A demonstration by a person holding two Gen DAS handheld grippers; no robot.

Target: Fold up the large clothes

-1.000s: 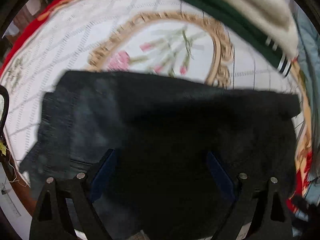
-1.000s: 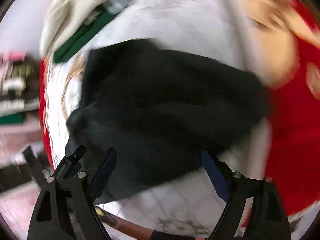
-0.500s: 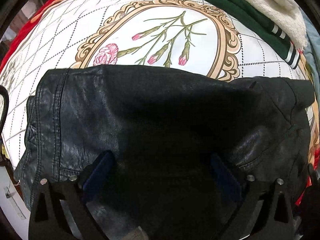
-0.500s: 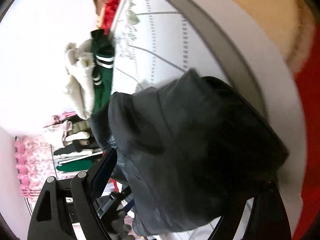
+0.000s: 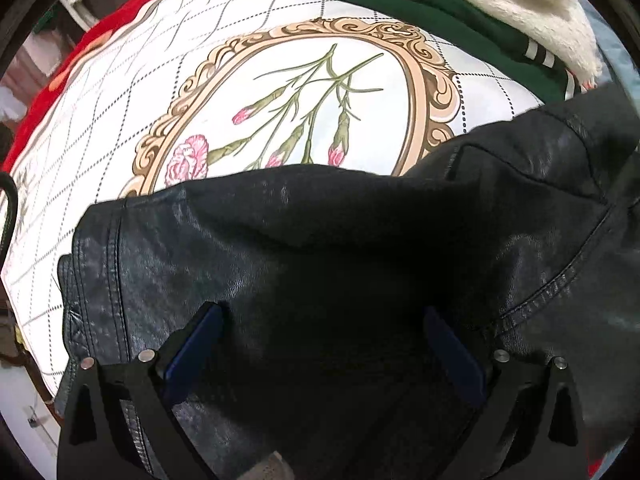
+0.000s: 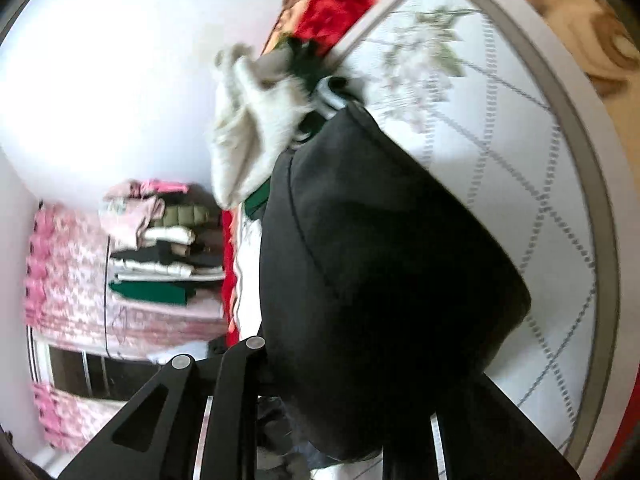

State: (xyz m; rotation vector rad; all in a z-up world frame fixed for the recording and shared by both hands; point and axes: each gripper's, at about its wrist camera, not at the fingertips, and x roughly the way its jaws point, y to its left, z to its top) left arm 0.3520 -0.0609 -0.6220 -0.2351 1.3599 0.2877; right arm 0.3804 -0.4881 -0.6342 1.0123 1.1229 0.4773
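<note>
Black leather jacket (image 5: pixel 320 248) spread on the quilted floral bedspread (image 5: pixel 168 92), its long axis running side to side across the left wrist view, stitched seam and folded edge at the left, a raised flap climbing at the upper right. Left gripper (image 5: pixel 322 340) low over the middle of the jacket, blue-padded fingers (image 5: pixel 192 344) set wide apart with leather showing between them, nothing pinched; whether the pads actually press the leather, hard to tell in the shadow.

Right gripper (image 6: pixel 320 412) turned sideways, with a bundled fold of the same jacket (image 6: pixel 380 280) bulging directly ahead of it and lifted clear of the bedspread (image 6: pixel 540 184). Black finger links drawn close together at the base of that fold, so most likely pinching the jacket, though the tips are buried under the leather and not seen.

Deciding relation for the coming move: lifted end on the right, flat bulk directly under and ahead of the left jaws; right hand nearer the free edge, probably carrying it across toward the left while the left pins the body down.

Cream fleece garment (image 5: pixel 500 8) and green striped garment (image 5: pixel 420 12) beyond the jacket, apart from it. Stack of folded clothes (image 6: pixel 160 256) off the bed in the right wrist view.

No brand, label or legible writing anywhere.
</note>
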